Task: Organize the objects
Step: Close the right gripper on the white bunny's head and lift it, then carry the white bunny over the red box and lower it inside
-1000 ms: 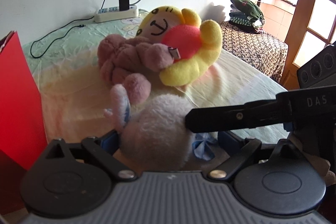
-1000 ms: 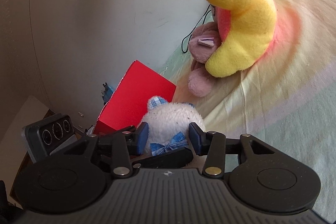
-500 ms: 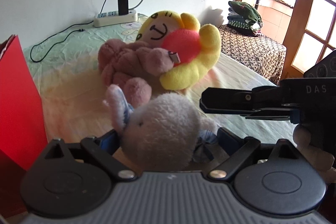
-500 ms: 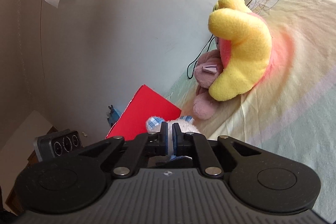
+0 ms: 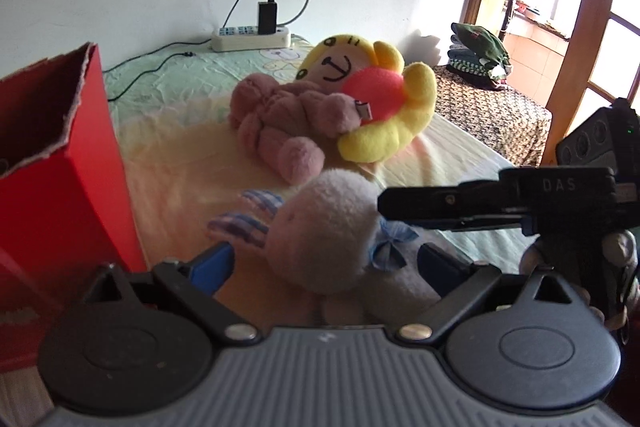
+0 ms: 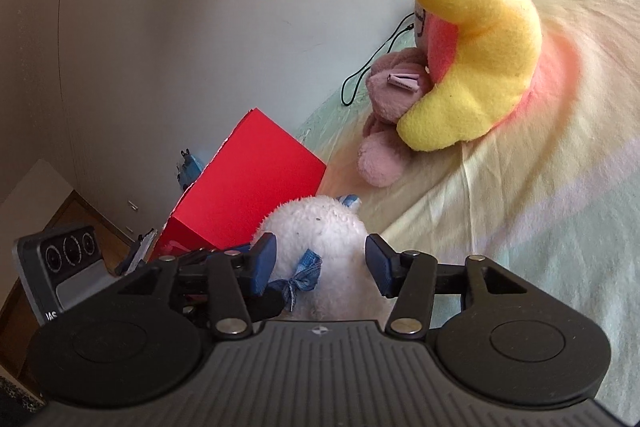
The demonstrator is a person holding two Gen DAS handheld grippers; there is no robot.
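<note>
A: How much has been put away?

B: Nothing can be seen in the red box (image 5: 60, 163). The white plush (image 5: 324, 235) sits between the left gripper (image 5: 324, 267)'s spread fingers, untouched by either pad.

A: And the right gripper (image 6: 320, 263)?

B: Its jaws have just been opening; the white plush lies between them, unclamped. The yellow plush (image 6: 476, 55) and pink plush (image 6: 384, 99) are left beyond the fingers.

box (image 5: 60, 163) left of small plush (image 5: 324, 235); two plushes (image 5: 340, 115) behind
</note>
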